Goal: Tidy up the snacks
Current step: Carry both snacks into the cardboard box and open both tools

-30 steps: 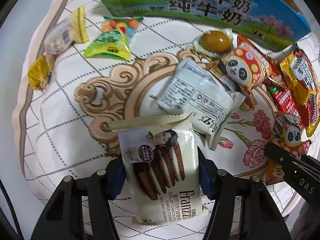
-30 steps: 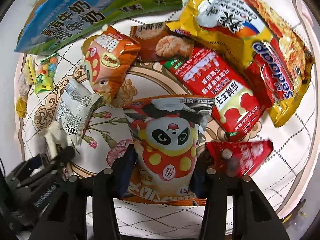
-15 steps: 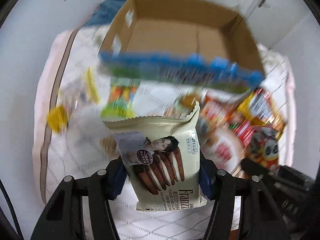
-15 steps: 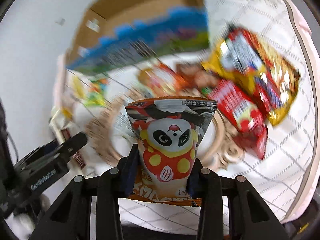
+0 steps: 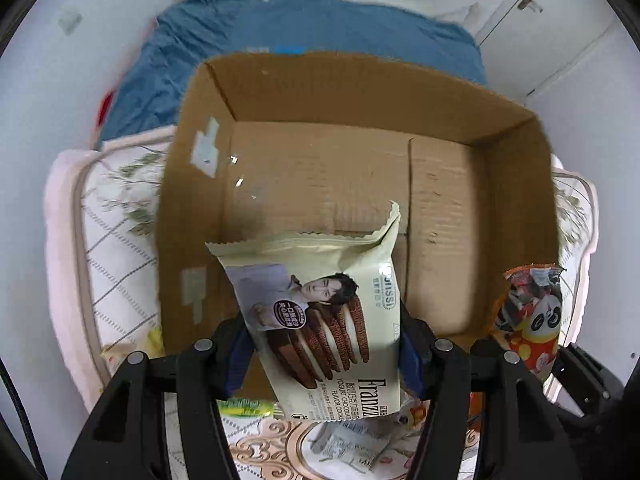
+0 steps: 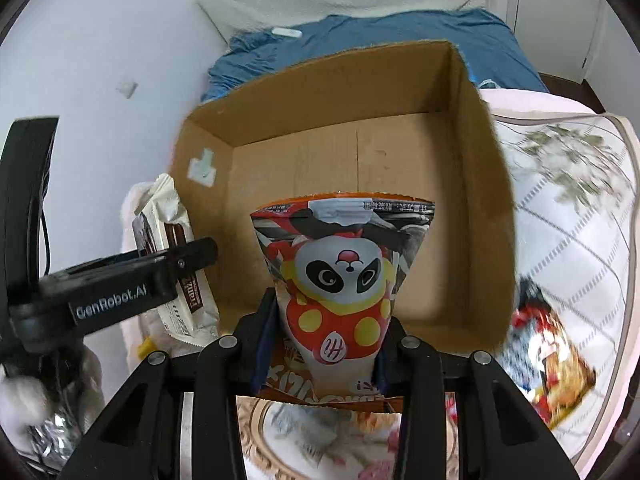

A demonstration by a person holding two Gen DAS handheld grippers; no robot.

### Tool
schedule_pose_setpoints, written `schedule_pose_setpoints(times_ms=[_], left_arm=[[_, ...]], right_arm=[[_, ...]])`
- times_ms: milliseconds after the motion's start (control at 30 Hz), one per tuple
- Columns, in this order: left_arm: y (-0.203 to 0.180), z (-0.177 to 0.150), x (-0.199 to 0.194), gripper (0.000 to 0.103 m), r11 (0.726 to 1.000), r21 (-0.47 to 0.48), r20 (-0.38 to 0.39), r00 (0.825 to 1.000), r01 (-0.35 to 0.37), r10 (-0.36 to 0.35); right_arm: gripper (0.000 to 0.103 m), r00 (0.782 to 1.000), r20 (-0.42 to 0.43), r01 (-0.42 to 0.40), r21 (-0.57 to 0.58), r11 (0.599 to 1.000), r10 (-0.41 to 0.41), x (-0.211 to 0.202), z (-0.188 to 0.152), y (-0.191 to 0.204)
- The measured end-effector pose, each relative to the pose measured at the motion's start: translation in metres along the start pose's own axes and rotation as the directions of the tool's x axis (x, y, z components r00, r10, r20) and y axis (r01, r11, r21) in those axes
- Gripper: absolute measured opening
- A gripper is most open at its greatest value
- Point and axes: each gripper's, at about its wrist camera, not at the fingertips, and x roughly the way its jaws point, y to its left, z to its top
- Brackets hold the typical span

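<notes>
The left gripper [image 5: 324,354] is clamped on a cream biscuit packet [image 5: 320,312], its pads pressing the packet's two long edges about halfway up. The right gripper [image 6: 324,344] pinches an orange panda snack bag [image 6: 344,276] low on its body, so the bag fans out wider above the jaws. Both packets hang in the air over the near side of an open cardboard box [image 5: 516,128], whose brown floor looks bare as far as it shows.

Both look light and soft: thin film wrappers puffed with air, likely slick on the outside. The biscuit packet seems the stiffer of the two (a row of sandwich biscuits inside would give it a spine), and those biscuits could crack under a hard squeeze or a long drop. The panda bag crumples at the pinch, so its contents are probably loose and brittle. A side hold across the middle, as now, suits both; taking only the crimped end seam would let the packet swing.

The near wall of the box is hidden behind the packets and grippers, so I cannot tell how far past it they are. The snacks left on the patterned cloth [image 6: 580,216] are blurred, and the ones under the grippers are mostly cut off. The bottom edges of both held packets are out of sight behind the jaws.
</notes>
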Motion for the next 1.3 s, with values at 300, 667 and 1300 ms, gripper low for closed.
schedule_pose_setpoints(times_ms=[300,667,1300], left_arm=[[0.001,0.023,0.060,0.060,1.000,-0.007,-0.144,0.989,0.018,-0.019],[0.001,-0.002,0.066,0.086,1.000,0.008,-0.146,0.989,-0.002,0.003],[-0.009,-0.077,-0.055,0.086,0.991,0.016,0.246,0.961,-0.134,0.126]], right_arm=[[0.042,0.993,-0.095,0.068,-0.021,0.997,-0.069,0.072,0.030,0.000],[0.092,0.974,-0.201,0.097,-0.061,0.993,-0.107,0.111,0.034,-0.002],[0.095,0.982,0.070,0.180,-0.091,0.980,-0.174,0.017,-0.012,0.004]])
